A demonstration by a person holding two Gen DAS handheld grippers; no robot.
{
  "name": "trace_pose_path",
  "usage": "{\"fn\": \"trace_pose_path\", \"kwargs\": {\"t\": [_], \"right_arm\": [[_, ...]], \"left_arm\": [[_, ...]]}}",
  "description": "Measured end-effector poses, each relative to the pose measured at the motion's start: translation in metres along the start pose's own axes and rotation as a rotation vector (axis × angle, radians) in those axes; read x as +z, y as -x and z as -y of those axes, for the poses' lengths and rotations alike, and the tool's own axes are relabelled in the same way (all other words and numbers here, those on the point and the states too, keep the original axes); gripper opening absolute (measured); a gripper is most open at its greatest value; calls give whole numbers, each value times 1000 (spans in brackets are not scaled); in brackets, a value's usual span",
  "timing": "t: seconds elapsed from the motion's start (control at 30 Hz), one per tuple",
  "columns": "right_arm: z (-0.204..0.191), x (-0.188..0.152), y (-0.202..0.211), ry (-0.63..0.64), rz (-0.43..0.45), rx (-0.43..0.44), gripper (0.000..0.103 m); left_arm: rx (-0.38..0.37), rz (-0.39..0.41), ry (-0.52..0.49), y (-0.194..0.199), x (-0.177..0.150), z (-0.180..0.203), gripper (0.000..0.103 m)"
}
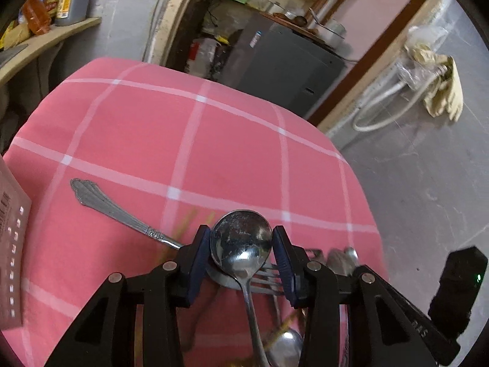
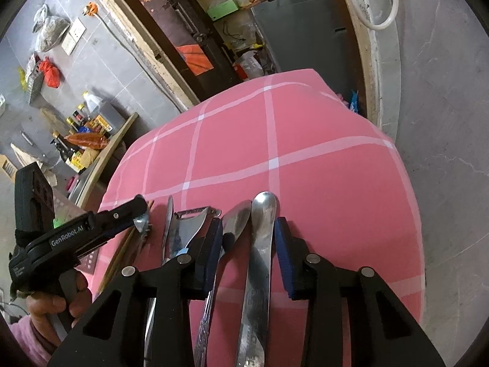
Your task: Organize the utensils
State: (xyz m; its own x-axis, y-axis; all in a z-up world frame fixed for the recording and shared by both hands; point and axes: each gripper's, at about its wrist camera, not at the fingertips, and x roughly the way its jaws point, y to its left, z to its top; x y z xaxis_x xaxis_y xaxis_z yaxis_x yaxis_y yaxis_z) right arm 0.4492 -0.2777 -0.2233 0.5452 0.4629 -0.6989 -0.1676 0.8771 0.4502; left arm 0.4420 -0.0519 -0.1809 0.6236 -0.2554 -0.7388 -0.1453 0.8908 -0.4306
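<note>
My left gripper (image 1: 241,244) is shut on the bowl of a steel spoon (image 1: 241,238); both blue pads (image 1: 201,257) press its rim and its handle hangs back toward the camera. Under it lie a fork (image 1: 266,275) and another spoon (image 1: 287,348). An ornate steel handle (image 1: 107,205) lies to the left on the pink checked tablecloth (image 1: 214,140). My right gripper (image 2: 247,238) is shut across two utensils side by side, a patterned-handle spoon (image 2: 233,223) and a flat steel handle (image 2: 262,229). The left gripper (image 2: 139,217) shows at the left, in a hand.
A peeler (image 2: 186,229), a knife (image 2: 168,223) and chopsticks (image 2: 125,247) lie left of my right gripper. A printed box (image 1: 12,244) sits at the cloth's left edge. The table edge drops to a grey floor (image 1: 428,183) on the right. A shelf with bottles (image 2: 88,128) stands at the left.
</note>
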Motion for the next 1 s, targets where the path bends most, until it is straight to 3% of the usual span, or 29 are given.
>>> {"fn": "trace_pose_path", "kwargs": {"t": [0.03, 0.1, 0.27, 0.4, 0.57, 0.83, 0.9, 1.0], "right_arm": [[0, 0, 0, 6, -4, 0, 31], [1, 3, -1, 18, -16, 4, 31], [8, 12, -5, 27, -55, 50, 31], [19, 23, -11, 5, -100, 104, 31], [29, 28, -20, -43, -158, 174, 29], [25, 27, -28, -17, -201, 163, 22], [24, 27, -29, -20, -205, 147, 13], [32, 26, -26, -46, -208, 159, 7]], "left_arm": [[9, -15, -15, -1, -1, 1, 21], [12, -58, -39, -4, -6, 6, 19], [-11, -72, -43, 1, -13, 7, 17], [-44, -102, -3, -1, -12, -1, 6], [-103, -123, 37, 0, -9, -7, 5], [-152, -170, -11, 0, -7, 6, 4], [-164, -178, -26, -1, -6, 11, 4], [-191, -200, -25, -4, -4, 12, 5]]}}
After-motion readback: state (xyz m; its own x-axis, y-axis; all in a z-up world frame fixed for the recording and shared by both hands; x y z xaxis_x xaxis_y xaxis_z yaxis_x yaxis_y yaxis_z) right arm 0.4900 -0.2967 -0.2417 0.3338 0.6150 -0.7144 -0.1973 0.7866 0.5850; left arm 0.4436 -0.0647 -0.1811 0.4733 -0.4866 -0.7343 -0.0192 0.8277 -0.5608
